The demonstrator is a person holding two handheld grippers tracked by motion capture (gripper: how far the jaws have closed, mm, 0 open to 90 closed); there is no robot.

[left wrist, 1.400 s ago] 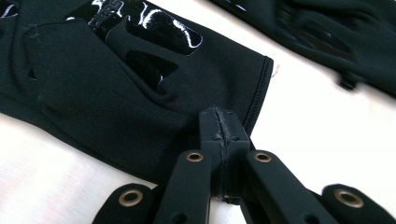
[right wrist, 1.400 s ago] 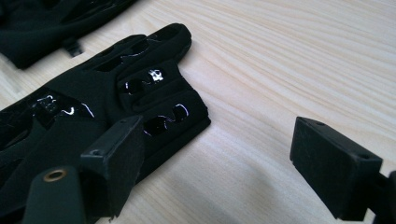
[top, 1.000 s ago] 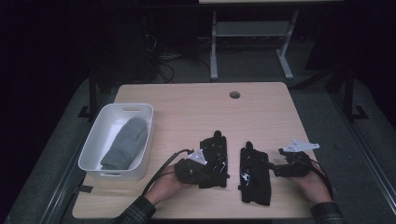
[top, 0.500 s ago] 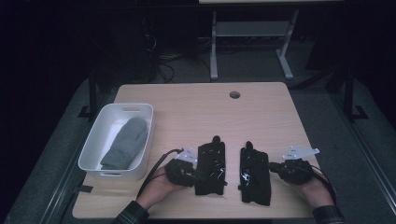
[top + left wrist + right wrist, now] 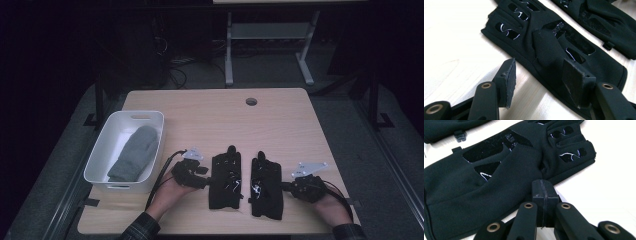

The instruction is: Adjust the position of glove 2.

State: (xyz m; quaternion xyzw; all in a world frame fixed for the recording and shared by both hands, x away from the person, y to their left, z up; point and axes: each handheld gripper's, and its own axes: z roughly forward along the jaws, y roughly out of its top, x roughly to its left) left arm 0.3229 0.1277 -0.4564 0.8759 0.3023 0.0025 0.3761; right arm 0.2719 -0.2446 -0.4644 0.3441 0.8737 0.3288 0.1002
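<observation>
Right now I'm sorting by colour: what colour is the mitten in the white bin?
Grey mitten, best seen in the high view.

No readable text, label, brand or number is seen; the glossy marks on the gloves (image 5: pixel 554 42) cannot be read.
</observation>
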